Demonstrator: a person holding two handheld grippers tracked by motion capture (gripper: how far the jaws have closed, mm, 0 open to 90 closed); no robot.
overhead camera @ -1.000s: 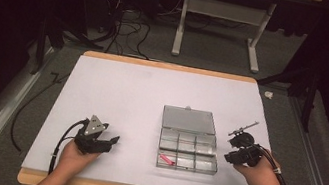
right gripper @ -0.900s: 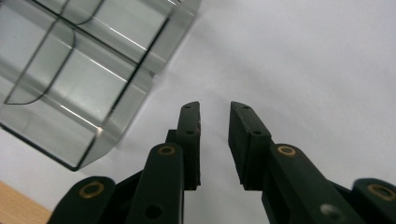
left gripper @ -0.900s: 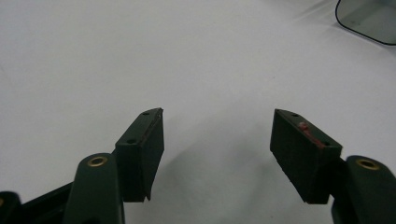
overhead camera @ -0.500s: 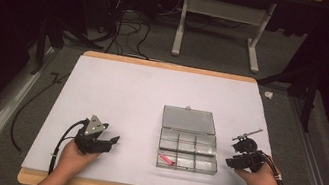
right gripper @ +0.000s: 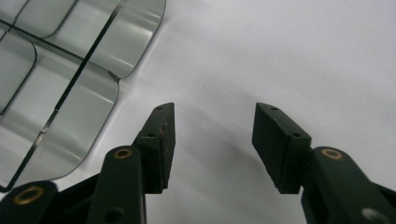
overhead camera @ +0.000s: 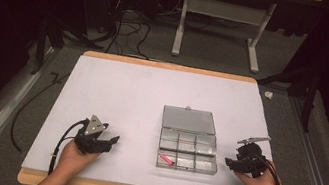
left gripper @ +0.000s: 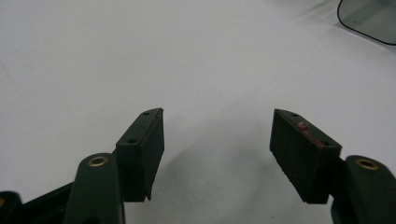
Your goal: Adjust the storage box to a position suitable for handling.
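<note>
In the high view, a red piece [overhead camera: 167,160] lies in the compartment box [overhead camera: 188,150].

The surface [overhead camera: 142,94] is plain white with a light wood edge. Right of centre in the high view sits a clear, grey-tinted compartment box [overhead camera: 189,139] holding one small red piece [overhead camera: 167,160]. Both grippers, the left gripper [overhead camera: 94,137] and the right gripper [overhead camera: 244,159], are black; their jaws carry brass-coloured rivets. The floor [overhead camera: 7,112] is grey.

Left tongs [overhead camera: 108,142] and right tongs [overhead camera: 230,162] agape
</note>
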